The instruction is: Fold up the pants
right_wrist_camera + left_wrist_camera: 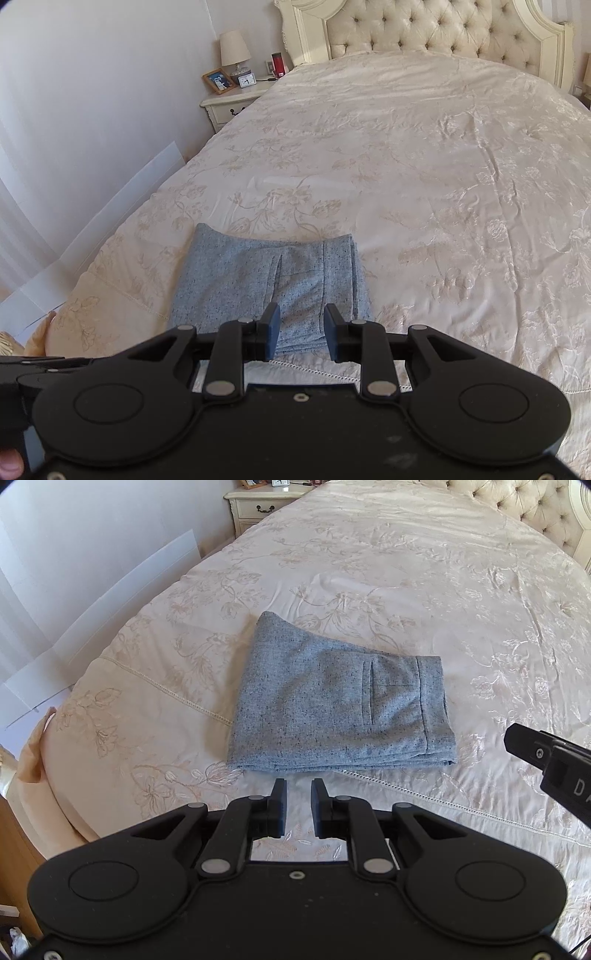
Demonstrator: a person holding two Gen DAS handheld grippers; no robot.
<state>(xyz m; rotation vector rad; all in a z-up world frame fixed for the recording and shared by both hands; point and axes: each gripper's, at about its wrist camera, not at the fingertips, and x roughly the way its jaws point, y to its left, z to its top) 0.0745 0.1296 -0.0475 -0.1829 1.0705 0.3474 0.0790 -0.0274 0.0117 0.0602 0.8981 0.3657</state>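
Note:
The grey-blue speckled pants (332, 701) lie folded in a compact stack on the cream bedspread (406, 572), back pocket and waistband facing up. My left gripper (299, 788) is open and empty, just short of the stack's near edge. My right gripper (301, 314) is open and empty, hovering over the near edge of the pants (258, 280). Part of the right gripper shows at the right of the left wrist view (546, 757).
The embroidered bedspread (443, 166) covers the whole bed. A tufted headboard (424, 29) stands at the far end. A nightstand (232, 103) with a lamp, clock and photo frame is at the far left. A white wall runs along the left.

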